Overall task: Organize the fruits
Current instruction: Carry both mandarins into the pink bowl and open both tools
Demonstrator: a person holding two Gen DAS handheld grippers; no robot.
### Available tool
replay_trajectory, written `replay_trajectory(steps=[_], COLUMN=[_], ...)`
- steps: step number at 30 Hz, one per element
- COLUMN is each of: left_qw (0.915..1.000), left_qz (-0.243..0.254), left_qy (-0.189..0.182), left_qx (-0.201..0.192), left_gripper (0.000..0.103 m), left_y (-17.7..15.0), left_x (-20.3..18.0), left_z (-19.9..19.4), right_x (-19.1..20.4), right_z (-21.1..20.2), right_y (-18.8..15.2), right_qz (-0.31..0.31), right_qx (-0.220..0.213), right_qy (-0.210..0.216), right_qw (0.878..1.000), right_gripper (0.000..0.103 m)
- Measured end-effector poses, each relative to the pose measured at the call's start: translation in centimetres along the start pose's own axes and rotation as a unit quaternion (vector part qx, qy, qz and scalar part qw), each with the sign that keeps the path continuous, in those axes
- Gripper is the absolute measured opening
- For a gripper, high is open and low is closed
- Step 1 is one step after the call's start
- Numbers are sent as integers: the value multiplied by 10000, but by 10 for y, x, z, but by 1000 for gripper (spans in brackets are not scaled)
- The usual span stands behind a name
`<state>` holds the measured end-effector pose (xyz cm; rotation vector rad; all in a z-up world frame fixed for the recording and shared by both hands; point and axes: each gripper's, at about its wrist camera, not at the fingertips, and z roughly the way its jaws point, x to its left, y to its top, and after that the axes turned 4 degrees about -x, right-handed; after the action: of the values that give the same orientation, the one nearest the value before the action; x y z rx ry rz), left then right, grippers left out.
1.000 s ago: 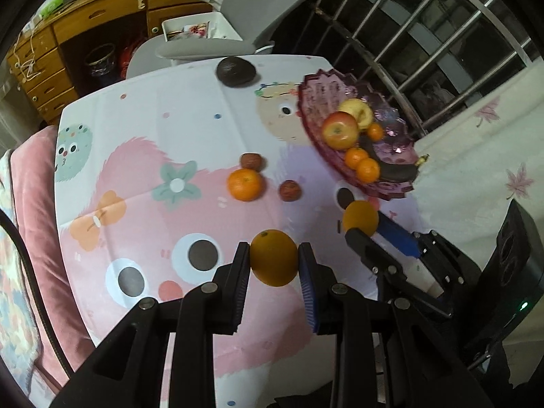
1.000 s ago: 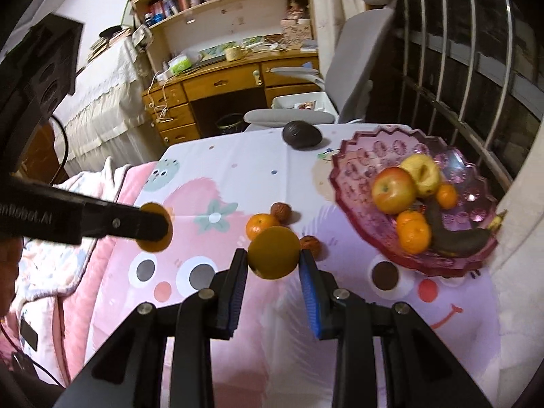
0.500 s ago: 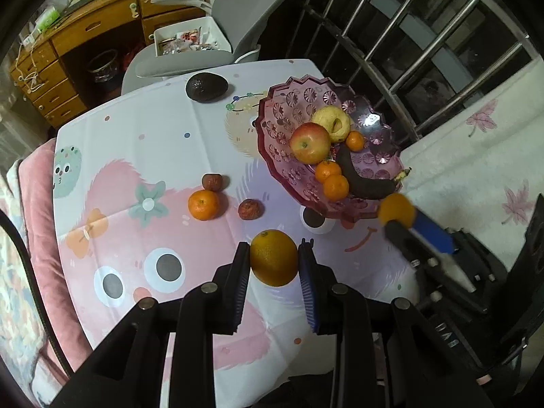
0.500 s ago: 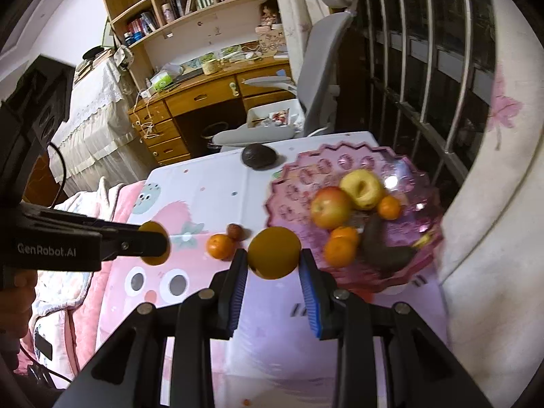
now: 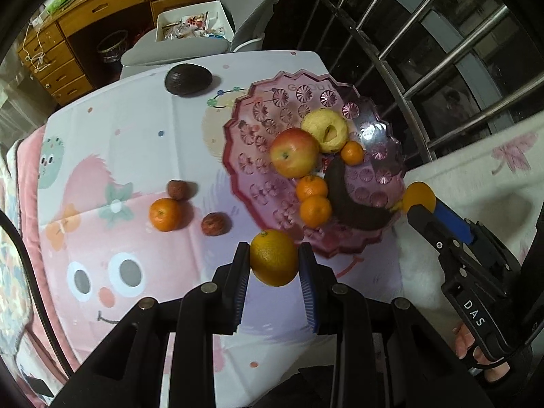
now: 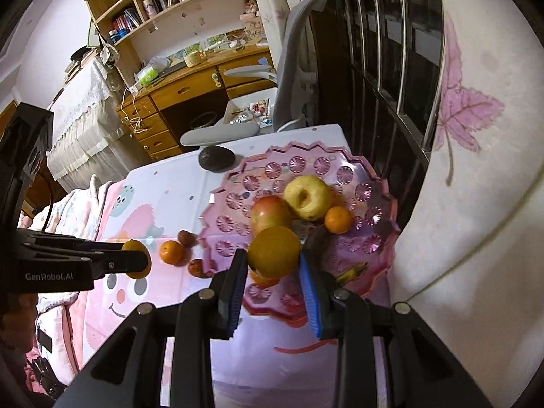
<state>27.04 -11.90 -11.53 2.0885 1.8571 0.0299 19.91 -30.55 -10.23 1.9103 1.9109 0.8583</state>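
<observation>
My left gripper [image 5: 274, 255] is shut on an orange [image 5: 272, 265], held above the cloth just in front of the pink glass bowl [image 5: 261, 102]. My right gripper [image 6: 273, 259] is shut on a second orange [image 6: 274, 250] over the bowl's [image 6: 306, 161] near side. In the bowl lie a red apple [image 5: 293, 152], a yellow apple [image 5: 325, 130], three tangerines and a dark banana [image 5: 353, 205]. On the cloth lie a tangerine [image 5: 165, 214], two small brown fruits [image 5: 177, 189] [image 5: 213, 223] and an avocado [image 5: 188, 79].
The cartoon tablecloth [image 5: 136, 142] ends near a grey office chair [image 5: 176, 51] and a wooden desk [image 5: 102, 3] at the back. Metal window bars [image 5: 425, 51] stand right of the bowl. A white leaf-print curtain [image 6: 476, 170] hangs at the right.
Both grippers have carried their oranges to the right across the table toward the bowl. The right one has come from beside the bowl to over it. Both grips are unchanged.
</observation>
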Motion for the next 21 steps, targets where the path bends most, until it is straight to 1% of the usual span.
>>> replay_trajectory(steps=[8,15,19,20,21], left_qw=[9994,9991,9993,9993,9993], left_qz=[-279,-289,-242,-241,-250], left_qy=[-174,-287,-276,-278,-288], left_qx=[98,80,81,71,52], left_gripper=[27,27,27,29,33], left_y=[15,26,30,31,31], left_x=[-6,-8,-10,-10,-10], left_z=[40,60,66,66,66], right_x=[-32,-45,-52,-54,-55], right_z=[37,58,66,67,68], right_y=[5,3,1,1,1], right_qz=[320,601,864,891,900], right_qx=[506,819,941,947,951], right_qy=[35,59,30,-11,-45], right_qw=[9982,9948,9918,9915,9914], right_gripper=[31,32,32,32,32])
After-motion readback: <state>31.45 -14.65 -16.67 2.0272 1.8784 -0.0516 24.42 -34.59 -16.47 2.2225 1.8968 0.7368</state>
